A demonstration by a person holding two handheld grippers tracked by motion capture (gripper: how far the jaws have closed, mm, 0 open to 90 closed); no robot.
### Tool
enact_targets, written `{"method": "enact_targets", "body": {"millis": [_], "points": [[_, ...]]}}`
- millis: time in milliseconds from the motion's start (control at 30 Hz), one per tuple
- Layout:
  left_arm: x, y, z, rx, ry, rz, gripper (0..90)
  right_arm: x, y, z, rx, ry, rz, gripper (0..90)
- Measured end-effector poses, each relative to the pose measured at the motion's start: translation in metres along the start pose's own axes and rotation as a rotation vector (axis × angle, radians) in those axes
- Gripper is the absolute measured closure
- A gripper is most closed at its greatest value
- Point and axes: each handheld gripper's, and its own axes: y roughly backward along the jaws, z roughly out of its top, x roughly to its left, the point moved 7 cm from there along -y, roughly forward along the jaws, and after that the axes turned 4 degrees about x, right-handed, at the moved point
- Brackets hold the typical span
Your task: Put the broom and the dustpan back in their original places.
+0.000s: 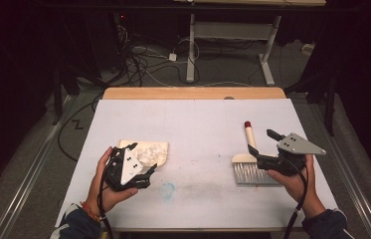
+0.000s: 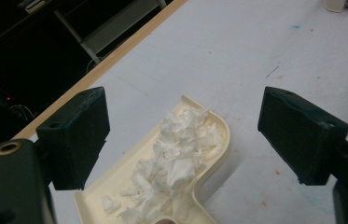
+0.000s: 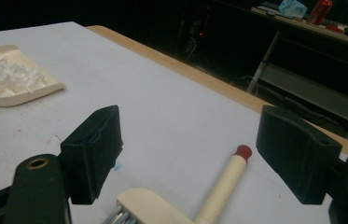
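Two hands hold tools over a white bench (image 1: 193, 119). The left hand-held gripper (image 1: 149, 169) sits at the near left, its jaws spread wide and holding nothing. Just past it lies a cream dustpan (image 2: 218, 135) full of torn white paper bits (image 2: 176, 154). The right hand-held gripper (image 1: 265, 147) is at the near right, its jaws also spread and empty. Under it, a small brush (image 1: 249, 164) lies flat on the bench, with its red-tipped handle (image 3: 223, 179) pointing to the far side. Dustpan and brush are well apart.
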Motion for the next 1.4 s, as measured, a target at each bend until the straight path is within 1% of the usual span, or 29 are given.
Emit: {"method": "enact_targets", "body": {"millis": [33, 67, 100, 167, 200, 233, 300, 367, 433, 500, 600, 667, 733, 800, 867, 900, 967, 1067, 1133, 1200, 1233, 1267, 1300, 1333, 1367, 1400], "points": [[-0.002, 0.0, -0.001, -0.002, -0.007, 0.0, 16.0, 0.001, 0.001, -0.001, 0.002, 0.004, -0.001, 23.3], [-0.003, 0.0, -0.002, -0.007, -0.006, -0.001, 16.0, 0.002, 0.003, -0.003, 0.0, 0.008, -0.002, 23.3], [-0.005, 0.0, -0.003, -0.003, -0.009, -0.008, 16.0, 0.003, 0.004, -0.005, -0.002, 0.011, -0.002, 23.2], [-0.008, -0.001, -0.006, 0.002, -0.02, -0.001, 16.0, 0.005, 0.007, -0.008, -0.006, 0.023, -0.004, 23.3], [-0.009, -0.001, -0.007, -0.001, -0.022, 0.0, 16.0, 0.006, 0.007, -0.01, -0.004, 0.033, -0.003, 23.3], [-0.01, -0.001, -0.008, -0.002, -0.022, -0.005, 16.0, 0.008, 0.008, -0.012, -0.002, 0.034, 0.0, 23.3], [-0.011, -0.002, -0.011, 0.001, -0.024, -0.005, 16.0, 0.01, 0.01, -0.015, -0.01, 0.044, -0.004, 23.3], [-0.012, -0.003, -0.015, 0.003, -0.028, -0.009, 16.0, 0.012, 0.011, -0.019, -0.003, 0.053, -0.009, 23.3], [-0.013, -0.005, -0.02, 0.011, -0.03, -0.011, 16.0, 0.014, 0.013, -0.022, -0.016, 0.063, -0.014, 23.3], [-0.014, -0.006, -0.026, 0.018, -0.044, -0.01, 16.0, 0.015, 0.015, -0.026, -0.014, 0.06, -0.014, 23.0], [-0.015, -0.006, -0.032, 0.025, -0.05, -0.013, 16.0, 0.018, 0.017, -0.031, -0.019, 0.066, -0.015, 22.3], [-0.015, -0.006, -0.036, 0.032, -0.058, -0.014, 16.0, 0.019, 0.019, -0.033, -0.032, 0.071, -0.015, 22.2], [-0.016, -0.006, -0.039, 0.033, -0.056, -0.022, 16.0, 0.021, 0.02, -0.035, -0.037, 0.074, -0.004, 21.7], [-0.016, -0.006, -0.041, 0.04, -0.06, -0.014, 16.0, 0.022, 0.02, -0.039, -0.029, 0.081, -0.018, 21.4], [-0.017, -0.006, -0.043, 0.041, -0.06, -0.021, 16.0, 0.023, 0.021, -0.042, -0.03, 0.076, -0.015, 20.5], [-0.017, -0.006, -0.044, 0.041, -0.059, -0.018, 16.0, 0.023, 0.021, -0.044, -0.023, 0.074, -0.02, 20.4], [-0.017, -0.005, -0.047, 0.044, -0.06, -0.024, 16.0, 0.025, 0.021, -0.049, -0.014, 0.067, -0.013, 19.6], [-0.018, -0.005, -0.052, 0.053, -0.067, -0.028, 16.0, 0.027, 0.022, -0.057, -0.002, 0.074, -0.029, 19.2], [-0.019, -0.005, -0.055, 0.057, -0.063, -0.025, 16.0, 0.028, 0.024, -0.062, -0.002, 0.066, -0.029, 19.0], [-0.021, -0.006, -0.06, 0.068, -0.07, -0.034, 16.0, 0.03, 0.024, -0.068, 0.0, 0.052, -0.026, 19.0], [-0.022, -0.006, -0.063, 0.071, -0.062, -0.039, 16.0, 0.031, 0.024, -0.07, 0.001, 0.054, -0.029, 18.9], [-0.024, -0.006, -0.064, 0.076, -0.065, -0.043, 16.0, 0.032, 0.025, -0.073, 0.004, 0.053, -0.026, 18.9], [-0.025, -0.006, -0.066, 0.087, -0.077, -0.044, 16.0, 0.034, 0.025, -0.075, 0.009, 0.05, -0.019, 19.0], [-0.026, -0.007, -0.068, 0.097, -0.091, -0.04, 16.0, 0.035, 0.025, -0.078, 0.016, 0.057, -0.019, 18.9], [-0.027, -0.007, -0.068, 0.105, -0.095, -0.034, 16.0, 0.037, 0.025, -0.08, 0.022, 0.065, -0.021, 18.9], [-0.027, -0.007, -0.067, 0.101, -0.091, -0.036, 16.0, 0.039, 0.025, -0.082, 0.027, 0.075, -0.012, 18.9]]}}
